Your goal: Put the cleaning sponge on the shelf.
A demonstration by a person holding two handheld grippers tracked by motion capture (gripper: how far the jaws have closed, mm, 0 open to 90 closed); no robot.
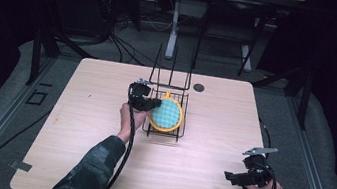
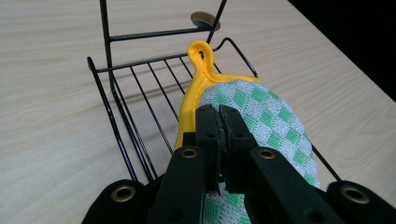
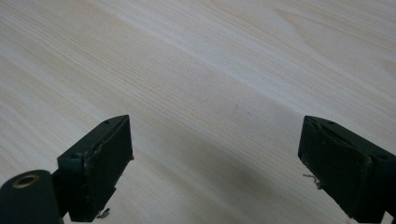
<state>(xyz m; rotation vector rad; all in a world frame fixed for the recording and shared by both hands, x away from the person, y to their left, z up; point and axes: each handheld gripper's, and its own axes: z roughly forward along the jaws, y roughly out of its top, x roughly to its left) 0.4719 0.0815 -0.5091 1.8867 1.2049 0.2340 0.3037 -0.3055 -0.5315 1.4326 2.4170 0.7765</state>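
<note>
Yellow rim: bright binding runs round the checked green-and-white pot holder (image 2: 261, 116), with its hanging loop pointing away from me.
Left fingers: my left gripper (image 2: 219, 122) is clamped tight on the pot holder's near edge, pads pressed together on the cloth.
Where it sits: the pot holder lies tilted in the black wire rack (image 1: 166, 114), at the middle of the pale wooden bench (image 1: 95, 164).
Right fingers: my right gripper (image 3: 215, 163) hangs wide apart over bare wood at the near right corner, gripping nothing, well apart from the rack.
Step in hand: I judge I'm mid-handling at the rack; whether the cloth is going in or coming out, I cannot tell.
Next move: it calls for a steady, level pull or push, keeping the loop clear of the rack's upright wires.
</note>
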